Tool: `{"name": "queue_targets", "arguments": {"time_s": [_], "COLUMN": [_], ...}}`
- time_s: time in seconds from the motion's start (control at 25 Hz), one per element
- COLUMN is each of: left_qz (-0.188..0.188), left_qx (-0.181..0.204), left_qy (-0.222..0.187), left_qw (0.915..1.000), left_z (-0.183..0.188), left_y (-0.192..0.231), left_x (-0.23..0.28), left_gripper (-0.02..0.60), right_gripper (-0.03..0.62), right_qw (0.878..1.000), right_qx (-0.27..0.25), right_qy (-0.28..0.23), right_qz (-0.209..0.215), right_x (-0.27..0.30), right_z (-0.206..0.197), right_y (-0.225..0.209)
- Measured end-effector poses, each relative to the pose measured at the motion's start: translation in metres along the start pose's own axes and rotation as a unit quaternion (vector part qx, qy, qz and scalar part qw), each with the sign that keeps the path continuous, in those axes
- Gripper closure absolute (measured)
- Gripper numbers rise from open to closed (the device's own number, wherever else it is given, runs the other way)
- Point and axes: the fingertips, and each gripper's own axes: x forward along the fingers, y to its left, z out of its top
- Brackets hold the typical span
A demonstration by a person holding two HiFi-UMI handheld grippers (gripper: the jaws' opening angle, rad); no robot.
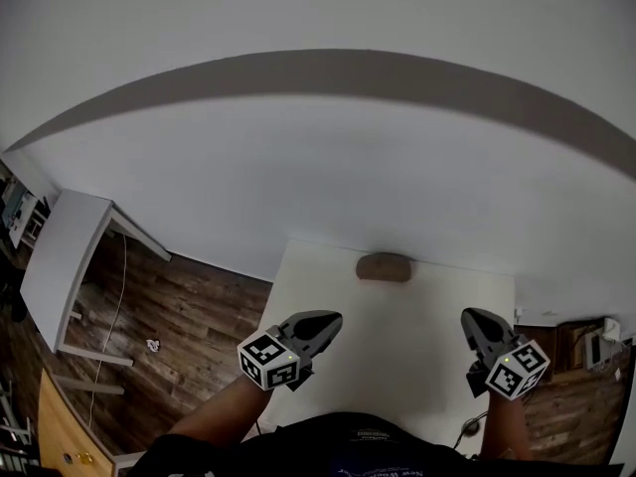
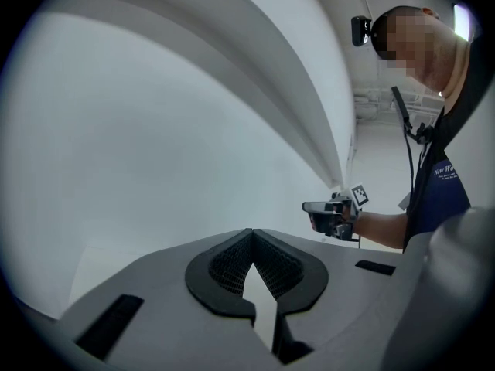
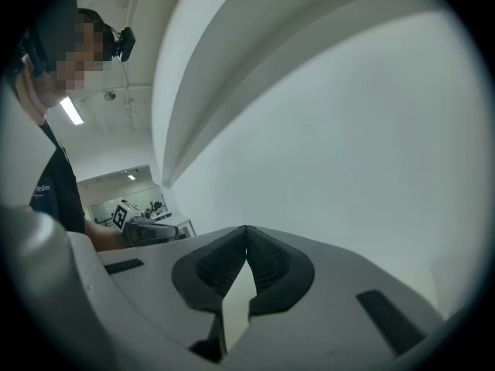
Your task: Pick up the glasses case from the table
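Head view: case point(image 1: 384, 266) mid-frame at the table's point(image 1: 397, 351) far edge. Left gripper point(image 1: 330, 320) and right gripper point(image 1: 470, 318) sit lower frame, flanking it and apart from it, pointing up-frame.
Left gripper view: jaws pressed together, empty.
Right gripper view: same.

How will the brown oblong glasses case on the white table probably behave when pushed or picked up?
The brown oblong glasses case has rounded ends, so it may slide or turn on the white table when pushed. Its closed, compact shape suggests a stiff, probably fairly light shell.
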Motion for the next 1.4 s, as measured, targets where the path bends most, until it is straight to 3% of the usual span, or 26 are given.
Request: {"name": "queue_targets", "arguments": {"time_s": [0.24, 0.44, 0.64, 0.8, 0.88, 1.04, 1.16, 1.28, 1.4], "left_qz": [-0.009, -0.022, -0.025, -0.029, -0.028, -0.031, -0.054, -0.078, -0.087], "left_qx": [0.000, 0.049, 0.066, 0.109, 0.149, 0.234, 0.273, 0.307, 0.316], "left_qy": [0.033, 0.079, 0.116, 0.155, 0.181, 0.244, 0.291, 0.340, 0.383], "left_qw": [0.9994, 0.9954, 0.9908, 0.9815, 0.9716, 0.9405, 0.9154, 0.8853, 0.8635], "left_z": [-0.025, -0.048, -0.061, -0.076, -0.086, -0.105, -0.121, -0.143, -0.164], "left_y": [0.035, 0.067, 0.106, 0.132, 0.143, 0.160, 0.168, 0.176, 0.181], "left_x": [0.046, 0.092, 0.138, 0.167, 0.180, 0.206, 0.223, 0.237, 0.244], "left_gripper": [0.580, 0.575, 0.529, 0.483, 0.451, 0.336, 0.236, 0.205, 0.183], "right_gripper": [0.595, 0.595, 0.595, 0.595, 0.595, 0.595, 0.595, 0.595, 0.595], "right_qw": [1.000, 0.999, 0.999, 0.998, 0.998, 0.998, 0.998, 0.998, 0.997], "right_qx": [0.003, -0.004, -0.014, -0.027, -0.030, -0.035, -0.033, -0.034, -0.031], "right_qy": [0.021, 0.036, 0.047, 0.049, 0.049, 0.053, 0.057, 0.057, 0.065], "right_qz": [-0.006, 0.002, 0.011, 0.024, 0.028, 0.028, 0.025, 0.016, 0.013], "right_x": [0.032, 0.073, 0.117, 0.146, 0.158, 0.173, 0.184, 0.194, 0.196], "right_z": [-0.015, -0.026, -0.034, -0.036, -0.039, -0.047, -0.055, -0.062, -0.070], "right_y": [-0.029, -0.056, -0.076, -0.081, -0.082, -0.087, -0.092, -0.100, -0.104]}}
